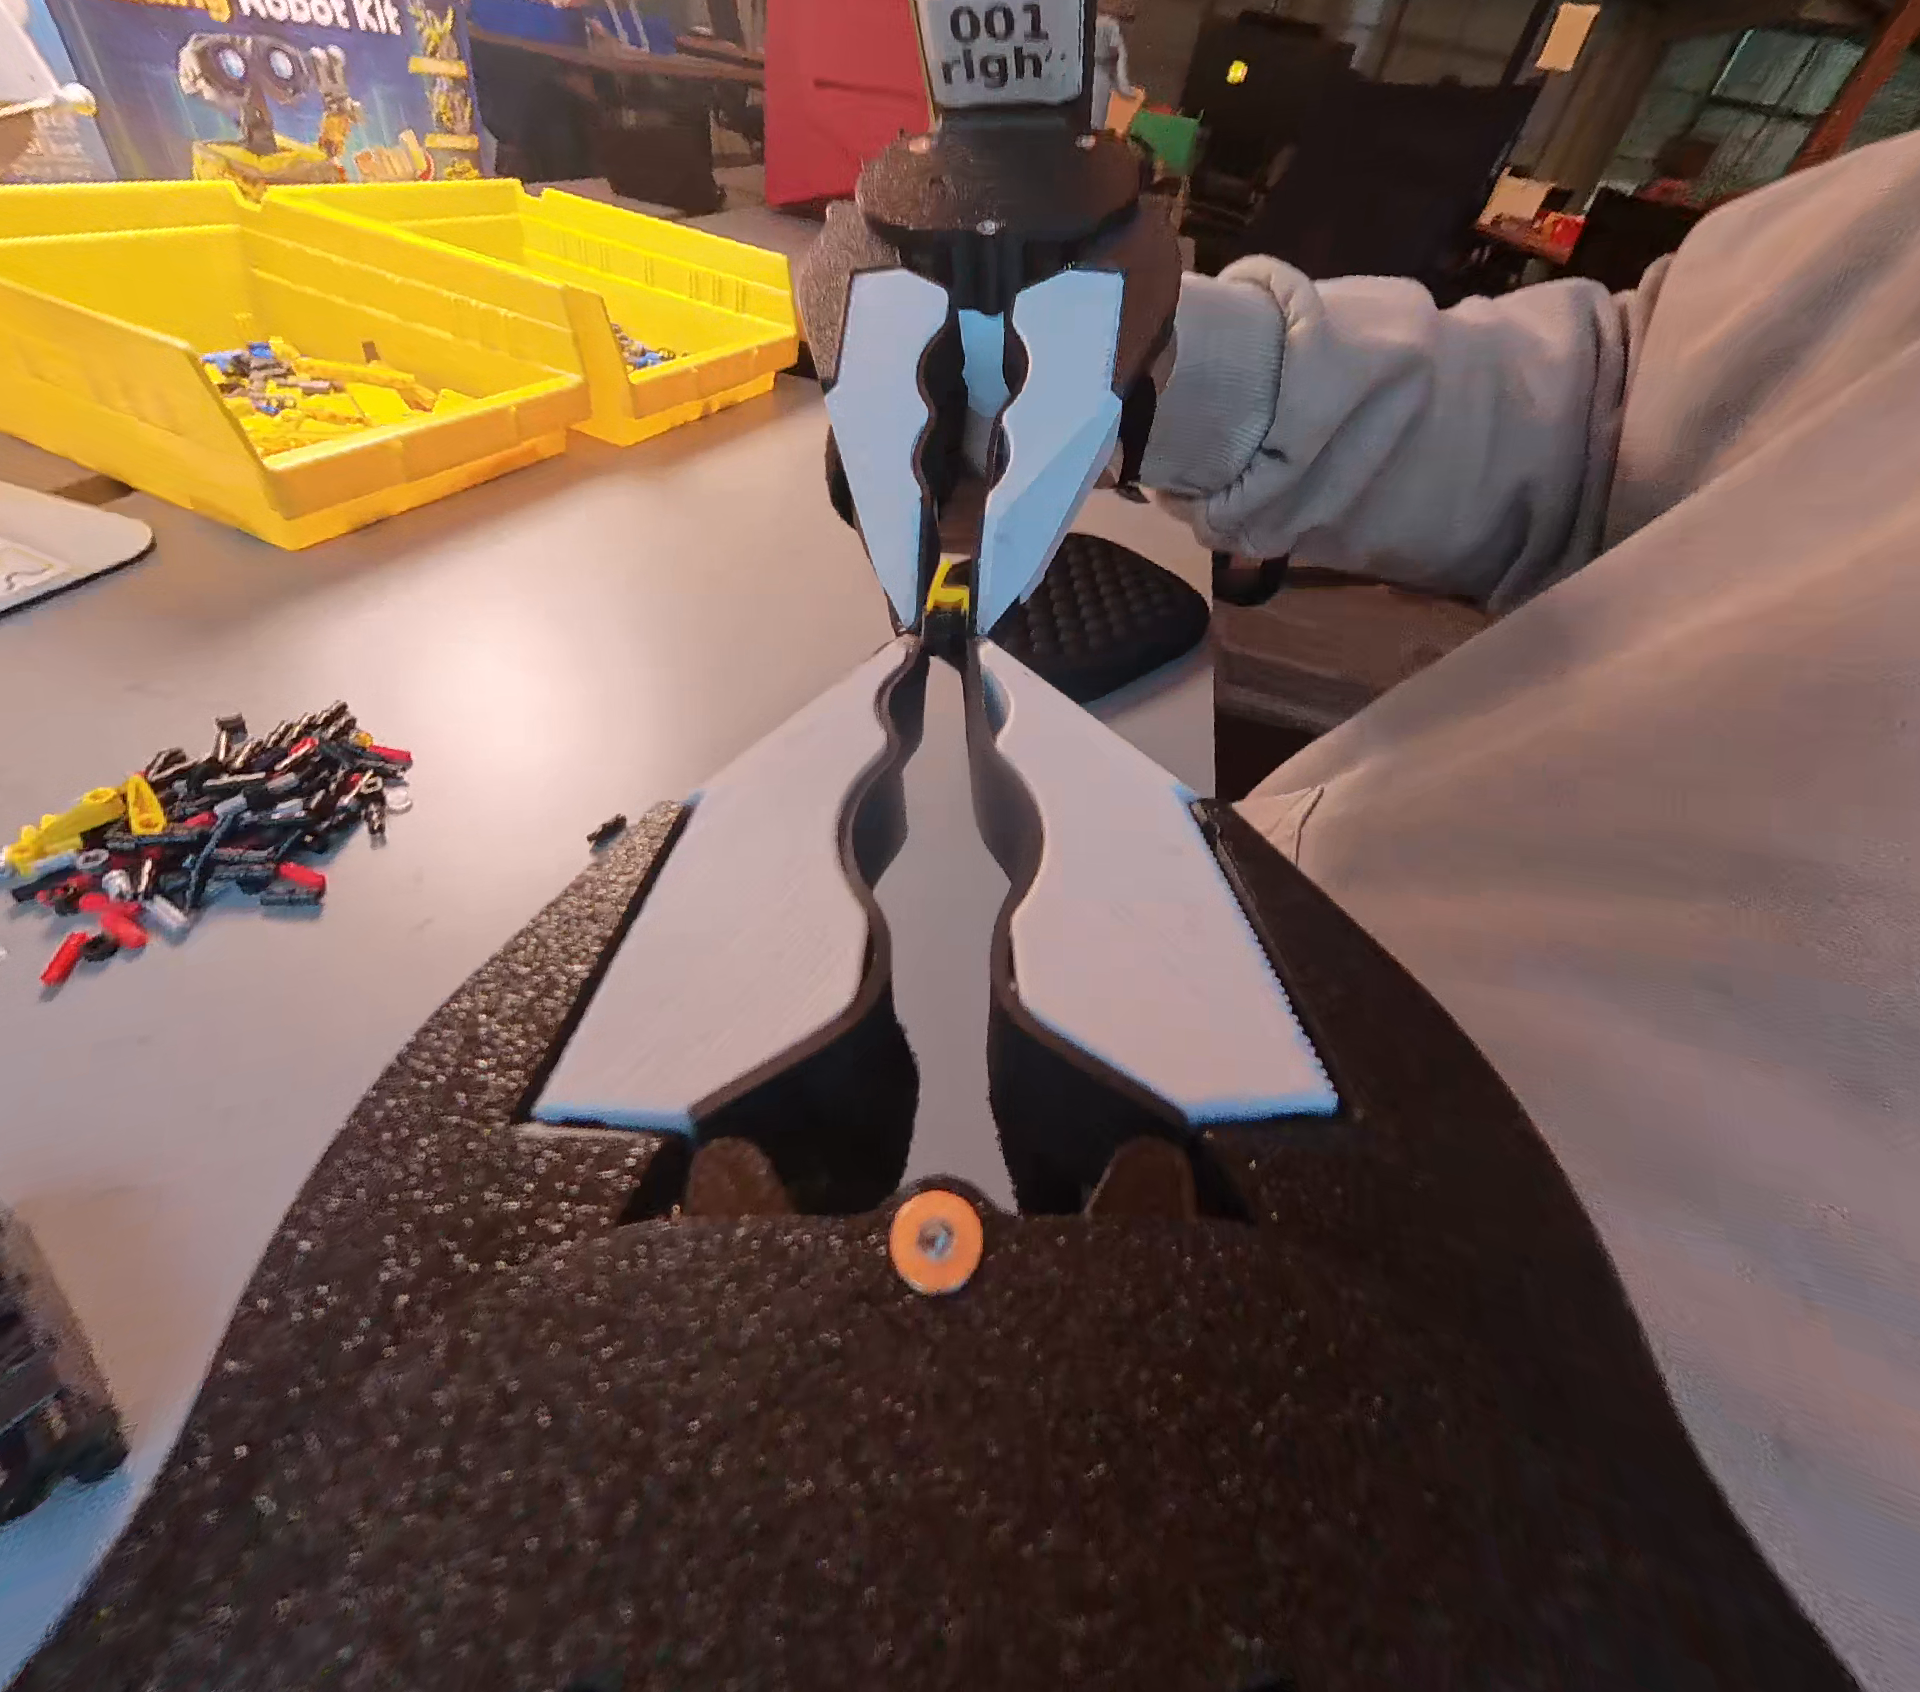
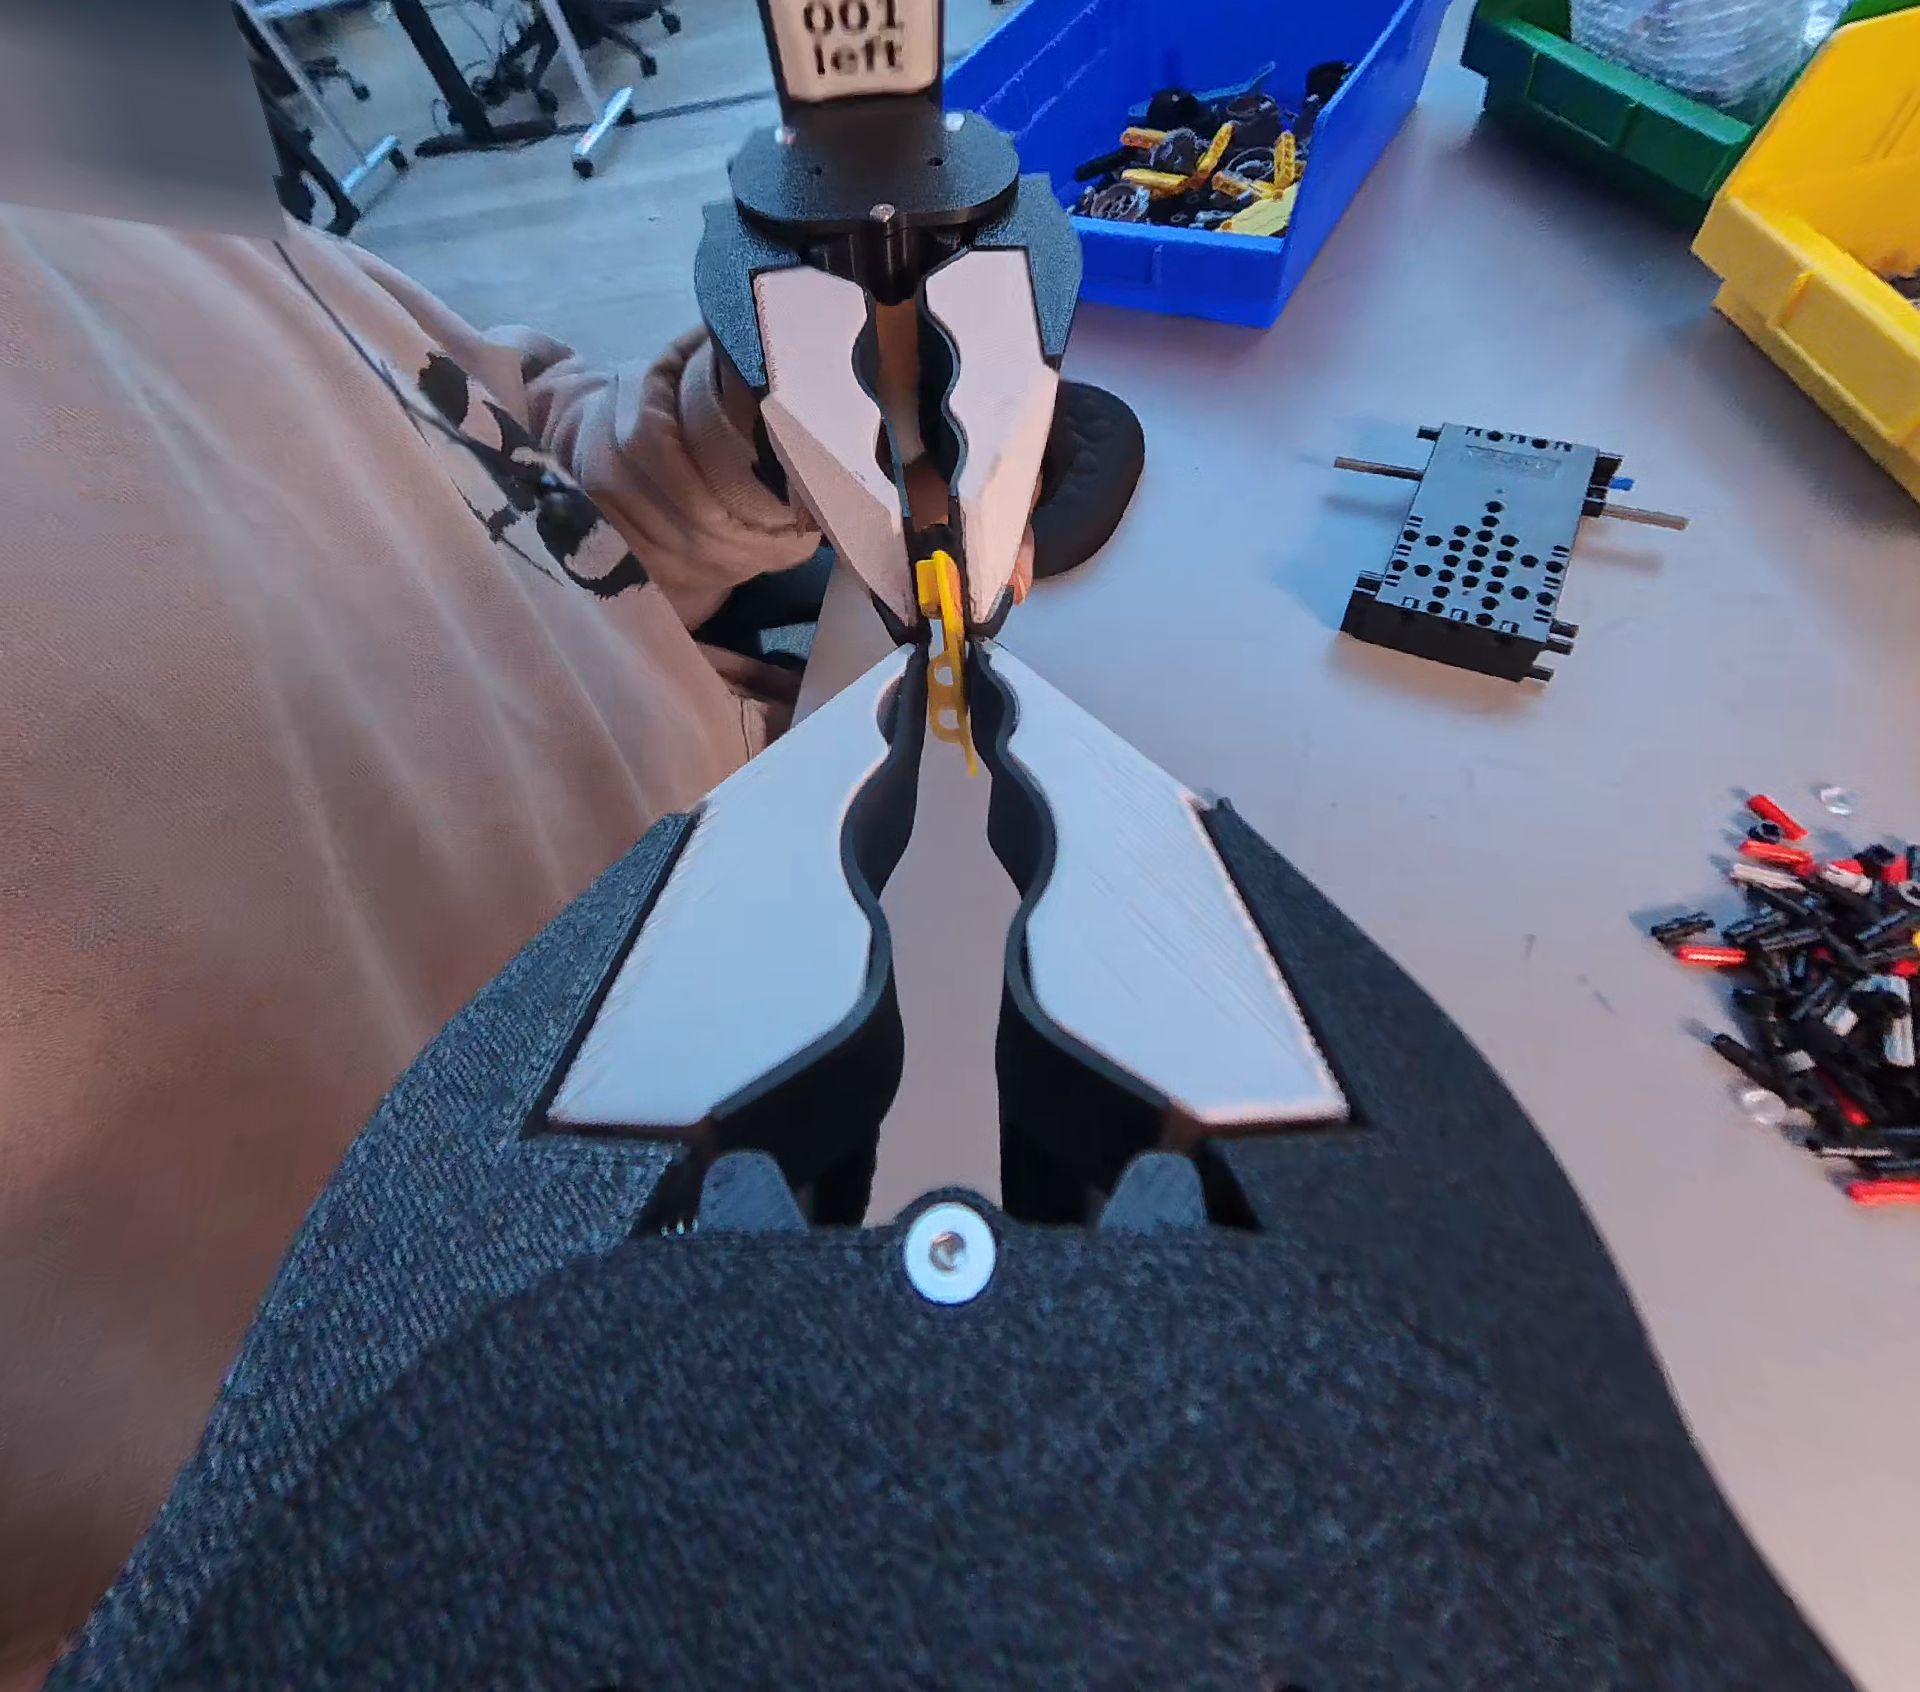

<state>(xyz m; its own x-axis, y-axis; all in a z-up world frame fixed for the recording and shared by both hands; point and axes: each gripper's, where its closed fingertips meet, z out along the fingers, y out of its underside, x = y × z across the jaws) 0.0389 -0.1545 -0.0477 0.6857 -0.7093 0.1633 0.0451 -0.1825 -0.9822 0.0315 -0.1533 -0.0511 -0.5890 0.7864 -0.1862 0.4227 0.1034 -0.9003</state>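
Your left tool and right tool meet tip to tip, both clenched on one small yellow piece above the bench.

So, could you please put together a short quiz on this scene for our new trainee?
1. True or false: the blue bin is empty.
2. What colour is the beam pinched where the right tool meets the left tool? A red, B yellow, C green.
3. Which flat thing lies on the table between the blue bin and the pile of small pins?
Key: 1 false, it holds loose parts. 2 B. 3 the black perforated plate.
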